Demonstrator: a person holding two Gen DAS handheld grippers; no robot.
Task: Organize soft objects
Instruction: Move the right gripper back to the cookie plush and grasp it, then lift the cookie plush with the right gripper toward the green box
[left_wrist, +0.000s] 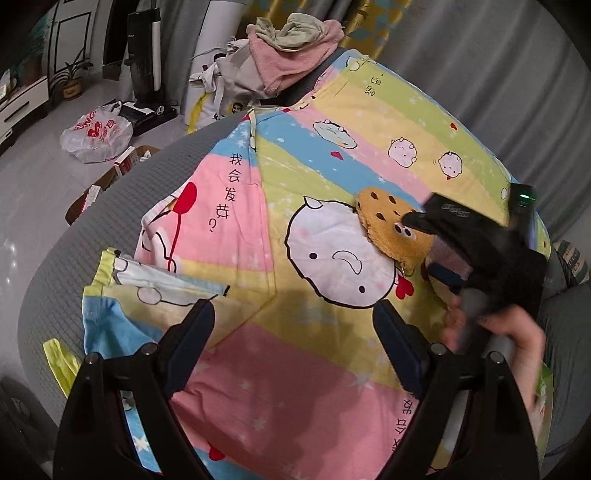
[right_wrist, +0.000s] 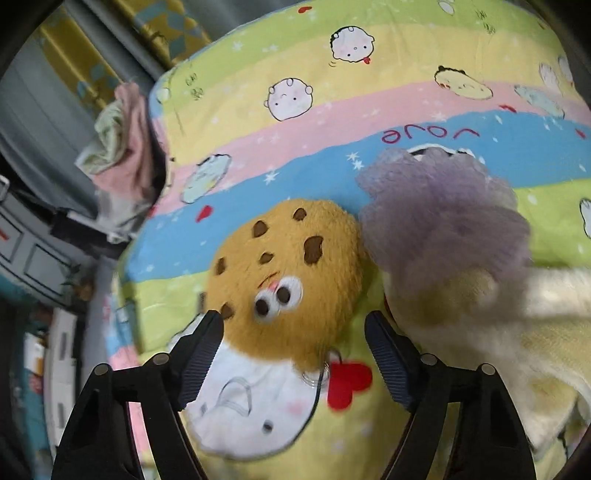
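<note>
Right tool (right_wrist: 293, 328): jaws apart, nothing clamped, straddling the lower edge of the cookie plush (right_wrist: 286, 280), pads not pressing it. The plush lies on the striped cartoon sheet (right_wrist: 369, 110) over the bed, touching a purple fluffy toy (right_wrist: 443, 218) on its right. Left tool (left_wrist: 293, 328): open, empty, over the sheet. Risks: closing now may pinch the sheet along with the plush, drag the key ring (right_wrist: 314, 376), or snag the purple toy's fur.

Left tongs (left_wrist: 295, 332) open at lower centre over a striped cartoon sheet (left_wrist: 303, 398), cookie plush (left_wrist: 391, 229) at centre right under the right tongs (left_wrist: 424, 236), a hand (left_wrist: 502, 332) gripping them, towel pile (left_wrist: 291, 48) at top.
</note>
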